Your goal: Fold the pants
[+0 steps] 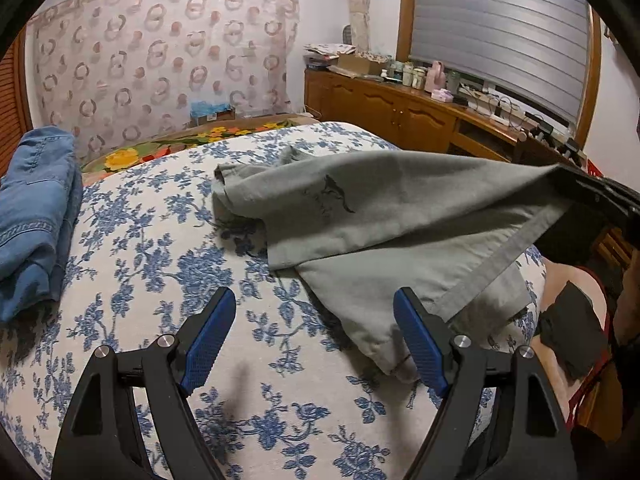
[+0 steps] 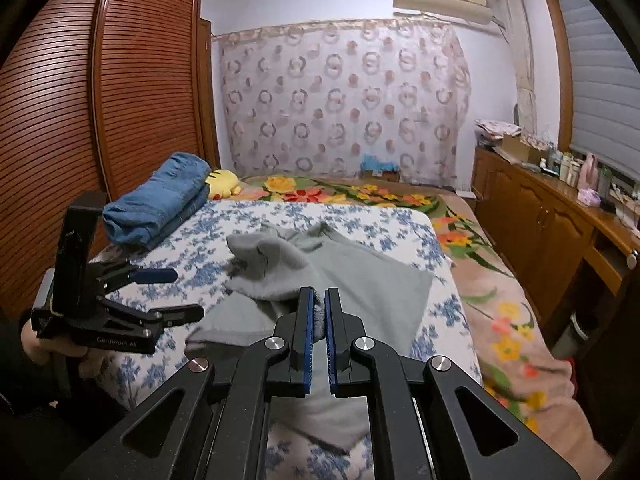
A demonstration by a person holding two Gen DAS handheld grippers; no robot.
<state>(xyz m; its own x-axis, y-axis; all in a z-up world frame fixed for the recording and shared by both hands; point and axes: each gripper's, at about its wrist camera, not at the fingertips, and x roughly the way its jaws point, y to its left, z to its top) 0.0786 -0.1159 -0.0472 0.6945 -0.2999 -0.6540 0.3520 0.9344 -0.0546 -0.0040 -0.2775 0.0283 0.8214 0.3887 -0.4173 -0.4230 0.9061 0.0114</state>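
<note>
On bed | grey pants rumpled, half-lifted | right gripper pinching hem | left gripper spread, empty

Black jaws, blue ribbed pads

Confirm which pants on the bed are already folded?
The blue jeans, stacked neatly by the wardrobe. The grey pants lie spread out, one edge pinched in the right claw.

left wrist: low and close over the bed, facing the curtain and cabinet | right wrist: further back, facing the curtain along the bed | shared: grey pants, folded jeans
</note>
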